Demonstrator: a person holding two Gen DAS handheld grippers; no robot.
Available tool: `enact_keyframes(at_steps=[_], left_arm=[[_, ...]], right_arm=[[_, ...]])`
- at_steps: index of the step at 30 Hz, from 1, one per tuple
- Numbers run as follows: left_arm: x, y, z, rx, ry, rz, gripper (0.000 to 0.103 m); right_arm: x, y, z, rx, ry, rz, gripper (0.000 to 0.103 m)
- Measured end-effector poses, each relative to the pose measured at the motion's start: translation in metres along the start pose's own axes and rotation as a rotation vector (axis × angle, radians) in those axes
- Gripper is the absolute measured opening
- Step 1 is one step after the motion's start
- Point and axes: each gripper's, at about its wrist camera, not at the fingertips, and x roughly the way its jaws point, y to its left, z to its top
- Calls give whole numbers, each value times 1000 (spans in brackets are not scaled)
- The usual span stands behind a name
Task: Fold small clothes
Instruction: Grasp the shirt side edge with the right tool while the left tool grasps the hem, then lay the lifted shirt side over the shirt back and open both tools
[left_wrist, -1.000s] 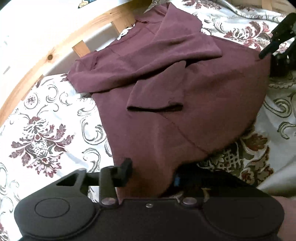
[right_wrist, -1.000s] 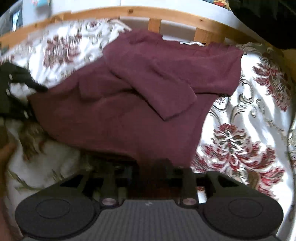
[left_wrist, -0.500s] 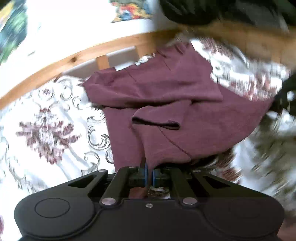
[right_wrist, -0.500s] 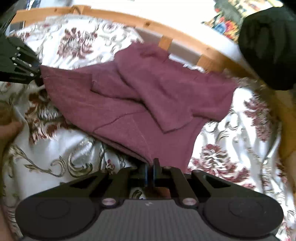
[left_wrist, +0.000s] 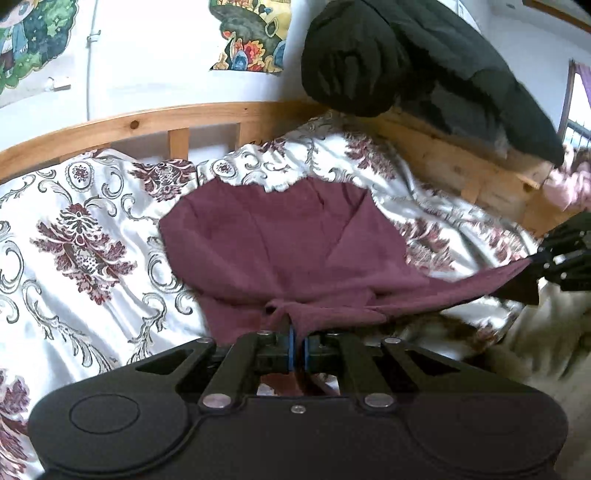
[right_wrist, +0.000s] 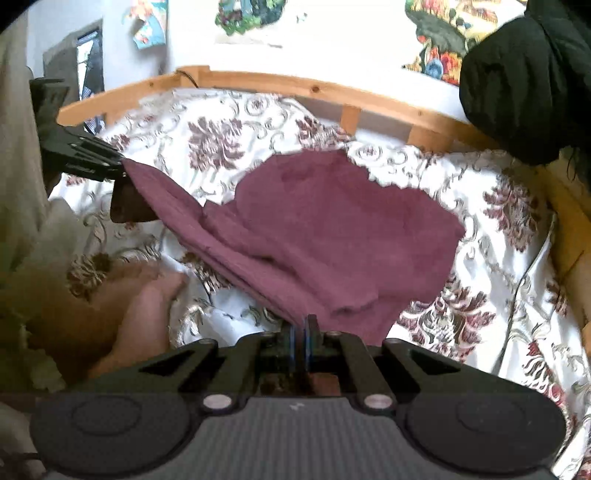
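Note:
A maroon garment (left_wrist: 280, 243) lies on a floral bedspread (left_wrist: 74, 236), its near hem lifted off the bed. My left gripper (left_wrist: 297, 338) is shut on one bottom corner of the hem. The right gripper (left_wrist: 535, 264) shows at the right edge of the left wrist view, pinching the other corner. In the right wrist view my right gripper (right_wrist: 303, 332) is shut on the maroon garment (right_wrist: 332, 236), and the left gripper (right_wrist: 120, 168) holds the far corner at the upper left. The hem stretches taut between both grippers.
A wooden bed rail (left_wrist: 184, 118) runs along the far side below a wall with colourful posters (left_wrist: 255, 33). A black bundle of cloth (left_wrist: 406, 66) rests on the wooden headboard (left_wrist: 461, 173) at the right. A person's bare knee (right_wrist: 140, 306) is at the lower left.
Both grippers closed on the hem's corners and rose, lifting the near edge off the bed and carrying it toward the far rail. The folded sleeves are now covered by cloth.

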Motion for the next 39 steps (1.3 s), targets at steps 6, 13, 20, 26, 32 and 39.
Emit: enact_keyframes(at_steps=[6,13,20,26,32,39], left_arm=[[12,4,70,31,20,43,4],[75,11,154,149,98,164,5],[170,48,187,154,118,241,5],[243,90,186,28,165,259,6],[285,101,182,3,204,254,6],[297,118,170,-148,145,218,30]], right_arm=[[3,-14,39,-117,-115,-171,6],[63,-75,89,-121,-238,-350,6],[160,-145,109,36,-269,-399,6],[222,-185,102,172,-314,-367,7],[255,-201,70,192,-325,-294,7],[255,-220,52,298,-315,-201,50]])
